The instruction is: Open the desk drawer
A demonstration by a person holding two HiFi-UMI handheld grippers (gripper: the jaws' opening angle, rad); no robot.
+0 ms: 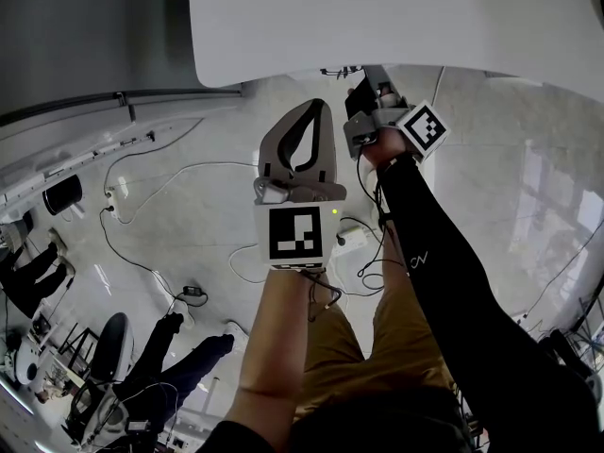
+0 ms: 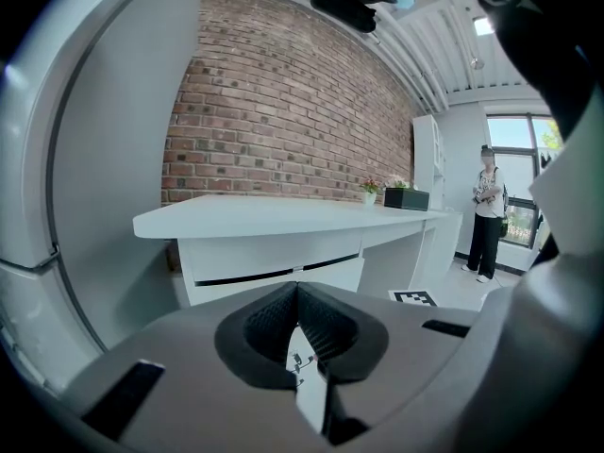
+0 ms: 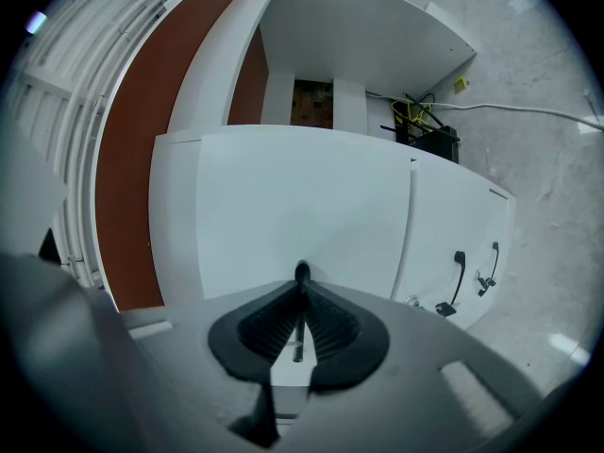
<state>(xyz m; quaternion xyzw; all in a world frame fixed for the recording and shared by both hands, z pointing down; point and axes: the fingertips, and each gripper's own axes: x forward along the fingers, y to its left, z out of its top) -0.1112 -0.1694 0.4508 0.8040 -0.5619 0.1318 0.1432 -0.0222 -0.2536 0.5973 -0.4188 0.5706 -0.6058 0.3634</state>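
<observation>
**Item:** desk drawer (image 3: 302,196), white flat front, set beneath the bench (image 1: 377,17) top; apparently not yet drawn out.

**Handling (judged):** rigid, moderately weighty on runners. The smooth face offered no purchase, so it was best taken by its slim dark handle (image 3: 301,274).

**Position:** the front stood directly ahead of the right claw (image 3: 299,328), which was pinched tight upon that handle.

**Other:** the left claw (image 2: 297,300) had its tips pressed together with nothing in them, and was held clear of the bench.
</observation>
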